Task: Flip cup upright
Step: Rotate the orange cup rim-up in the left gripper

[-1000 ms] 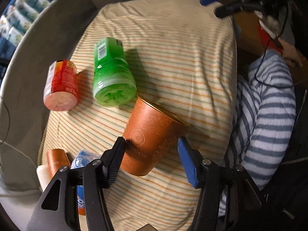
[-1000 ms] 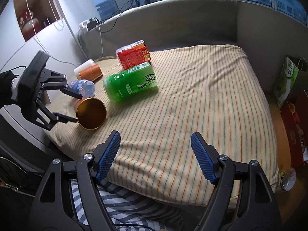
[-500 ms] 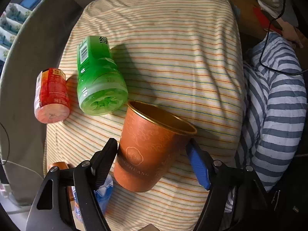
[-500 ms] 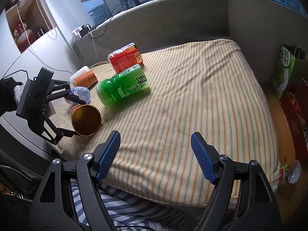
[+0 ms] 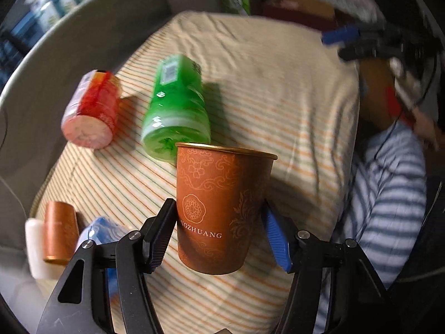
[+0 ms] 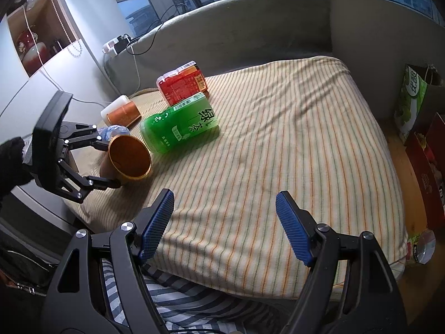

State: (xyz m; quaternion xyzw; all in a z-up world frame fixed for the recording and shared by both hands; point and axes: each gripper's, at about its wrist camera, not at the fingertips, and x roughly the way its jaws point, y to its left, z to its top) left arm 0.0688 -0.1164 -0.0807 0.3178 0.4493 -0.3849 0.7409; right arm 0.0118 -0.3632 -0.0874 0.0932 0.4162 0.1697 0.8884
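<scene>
An orange-brown paper cup (image 5: 222,211) with a gold rim and gold inside sits between the fingers of my left gripper (image 5: 219,231), which is shut on its lower half. In the left wrist view the cup stands with its mouth up. In the right wrist view the cup (image 6: 129,157) is lifted and tilted, its mouth facing that camera, above the near left corner of the striped cushion (image 6: 278,144). My right gripper (image 6: 225,226) is open and empty over the cushion's front edge.
A green tea bottle (image 5: 176,105) and a red bottle (image 5: 91,111) lie on their sides behind the cup. A second orange cup stacked with a white one (image 5: 54,233) and a blue-wrapped bottle (image 5: 97,231) lie at the left corner. A grey sofa back (image 6: 250,27) rims the cushion.
My left gripper has closed on the cup and turned it from lying tilted on the cushion to mouth-up, lifting it. The right gripper has barely moved.
</scene>
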